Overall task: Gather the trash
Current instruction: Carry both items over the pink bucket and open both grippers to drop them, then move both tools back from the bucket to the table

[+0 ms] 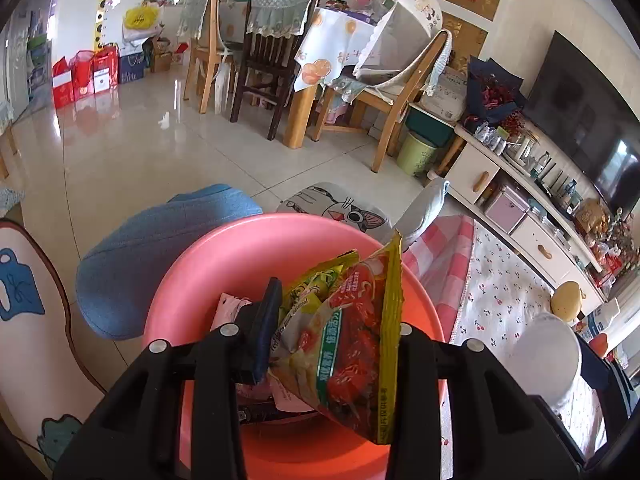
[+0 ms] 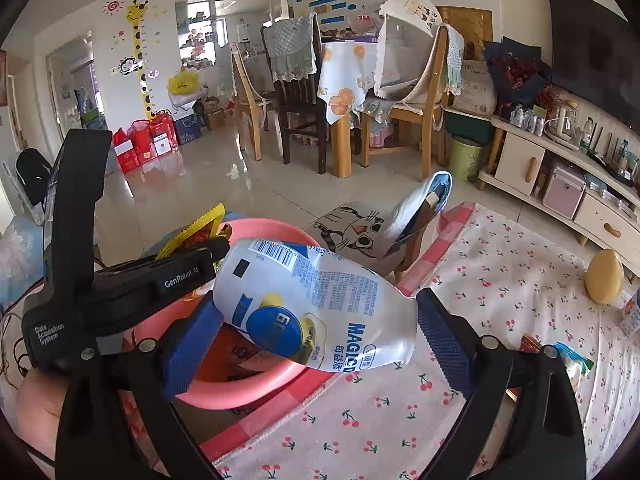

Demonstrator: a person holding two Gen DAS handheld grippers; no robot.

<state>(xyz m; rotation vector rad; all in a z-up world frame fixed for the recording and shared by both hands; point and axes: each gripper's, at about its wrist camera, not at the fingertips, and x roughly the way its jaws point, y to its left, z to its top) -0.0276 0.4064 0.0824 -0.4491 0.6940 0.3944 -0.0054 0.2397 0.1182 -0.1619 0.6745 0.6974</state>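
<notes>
- The room has a glossy pale tiled floor (image 1: 132, 148), with wooden dining chairs (image 2: 416, 92) and a cloth-covered table (image 2: 344, 76) at the far side, and a white TV cabinet (image 2: 560, 176) along the right wall.
- Nearer, a soft cherry-print mat (image 2: 500, 292) with a pink checked border covers the floor.
- A round, smooth pink plastic basin (image 1: 240, 256) sits on the near floor beside a blue cushion (image 1: 136, 260); paper scraps lie inside.
- The left gripper (image 1: 332, 344) is clamped on a crinkly, shiny red-and-yellow snack wrapper (image 1: 352, 336), held directly over the basin.
- The right gripper (image 2: 320, 320), with blue ridged pads (image 2: 444, 340), pinches a squashed white plastic bottle (image 2: 316, 292) with blue print, tilted over the basin's near right rim.
- A yellow rounded object (image 2: 604, 276) rests far right on the mat.
</notes>
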